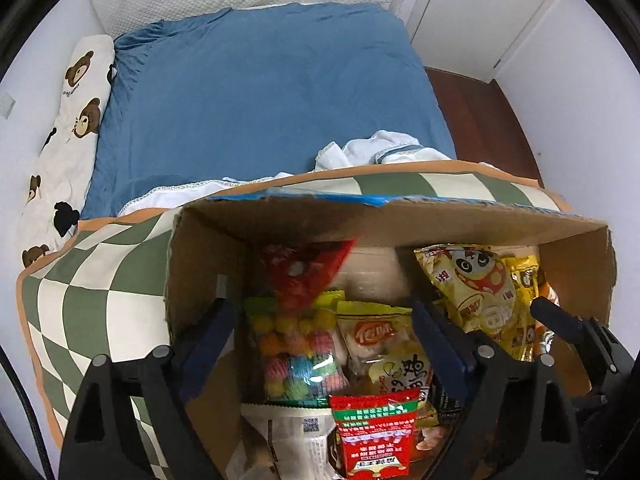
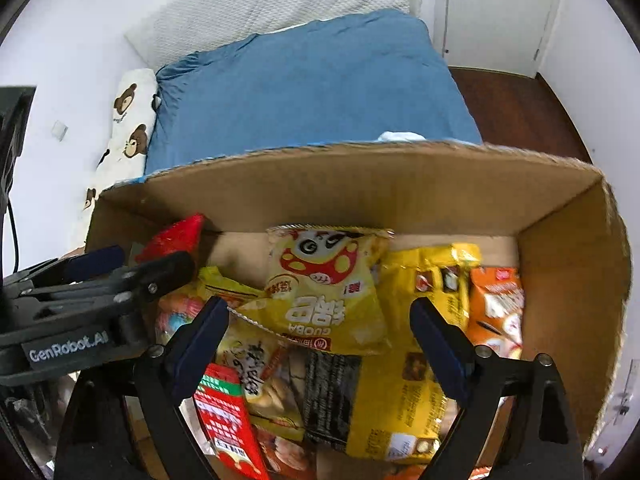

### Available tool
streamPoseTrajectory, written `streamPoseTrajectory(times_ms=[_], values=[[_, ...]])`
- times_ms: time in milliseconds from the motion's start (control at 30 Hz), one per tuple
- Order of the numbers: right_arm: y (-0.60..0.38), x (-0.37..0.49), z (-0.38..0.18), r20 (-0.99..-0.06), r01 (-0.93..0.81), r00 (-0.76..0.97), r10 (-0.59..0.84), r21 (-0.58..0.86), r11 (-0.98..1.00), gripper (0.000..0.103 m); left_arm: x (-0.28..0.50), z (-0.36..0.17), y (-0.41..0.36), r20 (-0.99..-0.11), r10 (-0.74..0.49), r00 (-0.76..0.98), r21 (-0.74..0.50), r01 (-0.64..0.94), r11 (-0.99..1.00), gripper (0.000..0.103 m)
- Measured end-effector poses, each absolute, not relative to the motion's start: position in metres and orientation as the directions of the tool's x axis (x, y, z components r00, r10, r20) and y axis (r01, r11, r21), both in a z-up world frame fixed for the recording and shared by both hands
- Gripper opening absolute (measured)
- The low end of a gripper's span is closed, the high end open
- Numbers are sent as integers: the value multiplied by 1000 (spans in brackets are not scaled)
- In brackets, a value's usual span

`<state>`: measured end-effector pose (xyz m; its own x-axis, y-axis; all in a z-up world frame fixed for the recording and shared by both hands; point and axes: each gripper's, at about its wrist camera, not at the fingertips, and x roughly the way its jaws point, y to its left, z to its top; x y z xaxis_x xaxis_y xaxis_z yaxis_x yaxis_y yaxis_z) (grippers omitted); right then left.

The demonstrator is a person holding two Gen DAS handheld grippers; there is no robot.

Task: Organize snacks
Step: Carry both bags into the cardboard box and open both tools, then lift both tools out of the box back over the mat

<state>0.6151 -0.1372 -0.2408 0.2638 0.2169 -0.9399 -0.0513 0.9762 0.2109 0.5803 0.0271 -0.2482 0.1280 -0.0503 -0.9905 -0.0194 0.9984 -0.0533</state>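
Observation:
A cardboard box (image 1: 400,220) full of snack packets sits on a green checkered blanket (image 1: 92,292). My left gripper (image 1: 324,320) is open above the box's left half, over a clear bag of coloured balls (image 1: 296,352) and a red packet (image 1: 376,432). My right gripper (image 2: 320,316) is open above the box's (image 2: 360,188) right half, over a yellow panda packet (image 2: 328,288), a large yellow packet (image 2: 392,400) and an orange packet (image 2: 496,308). Neither holds anything. The right gripper's finger shows at the right in the left wrist view (image 1: 556,316). The left gripper shows at the left in the right wrist view (image 2: 120,280).
The box stands at the foot of a bed with a blue sheet (image 1: 260,92). A bear-print pillow (image 1: 72,120) lies along the left wall. White cloth (image 1: 380,152) is bunched behind the box. Dark wood floor (image 1: 488,120) and white doors (image 1: 480,8) are at the right.

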Motion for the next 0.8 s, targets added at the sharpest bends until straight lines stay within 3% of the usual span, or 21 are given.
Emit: streamPoseTrajectory(times_ms=[800], values=[[-181,511,-178,-906,-17,407,120,124,992,95,487,-180,4,-936,30,350,24,-20,1000,91]])
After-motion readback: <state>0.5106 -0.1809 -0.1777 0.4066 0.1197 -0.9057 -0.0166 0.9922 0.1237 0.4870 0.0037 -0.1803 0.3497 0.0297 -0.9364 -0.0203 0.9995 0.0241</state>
